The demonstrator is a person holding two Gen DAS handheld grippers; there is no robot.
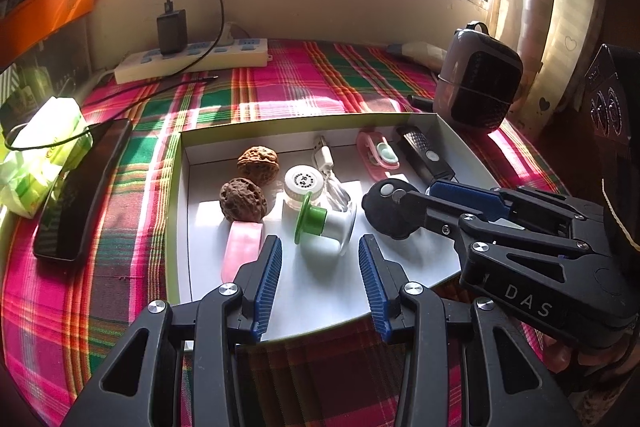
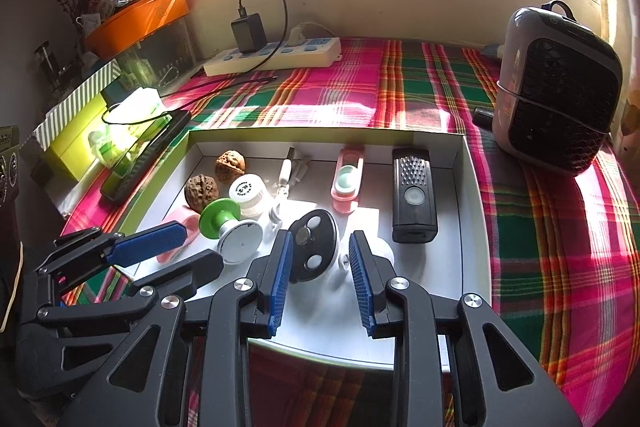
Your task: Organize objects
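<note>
A shallow white box [image 1: 460,143] [image 2: 472,187] on the plaid cloth holds two walnuts [image 1: 242,201] [image 2: 201,188], a small white jar [image 1: 303,183] [image 2: 247,191], a green-and-white suction piece [image 1: 320,223] [image 2: 228,223], a pink strip [image 1: 240,247], a white USB cable [image 1: 326,159], a pink clip [image 1: 378,153] [image 2: 347,179], a black rectangular remote [image 1: 426,155] [image 2: 414,201] and a black oval key fob [image 1: 390,211] [image 2: 314,251]. My left gripper [image 1: 320,283] [image 2: 180,247] is open over the box's near edge. My right gripper [image 2: 320,279] [image 1: 420,199] is open, jaws either side of the fob.
A white power strip [image 1: 192,59] [image 2: 276,57] with a black charger lies at the back. A dark phone [image 1: 80,191] and green tissue pack [image 1: 40,155] lie left of the box. A grey heater [image 1: 478,87] [image 2: 556,87] stands at the right. An orange box [image 2: 140,19] sits far left.
</note>
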